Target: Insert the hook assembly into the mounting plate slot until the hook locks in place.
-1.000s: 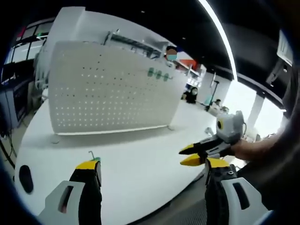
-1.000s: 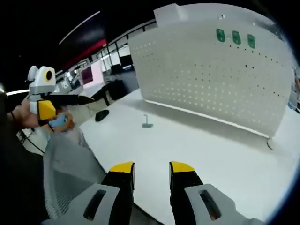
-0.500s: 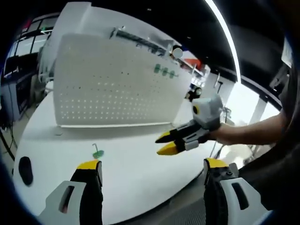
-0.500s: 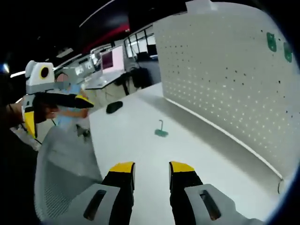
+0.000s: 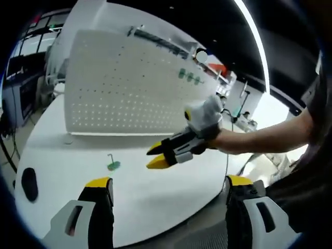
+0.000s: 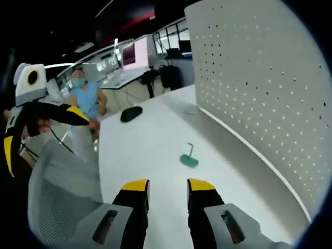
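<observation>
- In the left gripper view, a dark oval object [image 5: 29,184] lies on the white table [image 5: 155,197], out beyond the left jaw and to its left side.
- The left gripper [image 5: 168,189] has its jaws spread wide with nothing between them; it hangs back at the table's near edge.
- The hook assembly [image 5: 113,165], a green base with a thin upright wire, stands on the table just ahead of the left jaw tip, nearer that jaw than the other.
- The right gripper [image 5: 153,156] reaches in from the right of the same view, tips pointing at the hook and near it but apart from it. Its jaws are parted by a narrow gap and hold nothing.
- In the right gripper view the hook assembly [image 6: 189,159] sits straight ahead of the yellow tips, close beyond them, on bare table.
- The mounting plate [image 6: 259,78], a white perforated panel, stands upright to the right of the jaws and beyond the hook, well apart from it.
- Risks, as I judge them: the narrow jaw gap may nudge the light base instead of straddling it, sliding or tipping it; pinching the thin wire alone could let the piece swing, spoiling alignment with the slot.
</observation>
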A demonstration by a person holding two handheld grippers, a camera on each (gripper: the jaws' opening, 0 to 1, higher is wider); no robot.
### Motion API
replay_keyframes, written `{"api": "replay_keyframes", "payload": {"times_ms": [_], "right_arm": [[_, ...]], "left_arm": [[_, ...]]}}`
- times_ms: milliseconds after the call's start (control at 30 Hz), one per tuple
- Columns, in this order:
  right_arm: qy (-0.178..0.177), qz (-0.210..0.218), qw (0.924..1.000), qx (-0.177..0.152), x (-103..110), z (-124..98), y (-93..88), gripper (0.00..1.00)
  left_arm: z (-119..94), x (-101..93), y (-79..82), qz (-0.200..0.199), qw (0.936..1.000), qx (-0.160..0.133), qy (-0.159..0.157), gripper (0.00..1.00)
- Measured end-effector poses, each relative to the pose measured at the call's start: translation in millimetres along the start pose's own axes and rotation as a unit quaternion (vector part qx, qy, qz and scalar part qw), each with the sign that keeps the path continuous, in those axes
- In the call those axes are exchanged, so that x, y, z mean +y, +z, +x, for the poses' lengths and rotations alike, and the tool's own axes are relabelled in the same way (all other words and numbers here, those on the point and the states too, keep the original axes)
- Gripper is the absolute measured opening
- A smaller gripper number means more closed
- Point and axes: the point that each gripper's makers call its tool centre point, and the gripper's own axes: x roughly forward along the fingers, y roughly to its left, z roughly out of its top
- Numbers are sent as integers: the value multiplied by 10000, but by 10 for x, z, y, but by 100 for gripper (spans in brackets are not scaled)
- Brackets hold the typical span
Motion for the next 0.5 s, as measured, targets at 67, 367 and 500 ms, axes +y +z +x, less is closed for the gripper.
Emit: {"api": "replay_keyframes", "payload": {"times_ms": [67,367,500], "right_arm": [[49,-40,10000,50,-9,83,32,28],[279,-199,9988,348,-103,453,74,28],[351,-259,9979,468,-158,582,86,28]], "left_arm": [[0,-1,11,-32,10000,20,-34,91],[-110,-39,55,-145,9999,29,-68,91],[-173,3,16,-257,9996,78,6,91]]}}
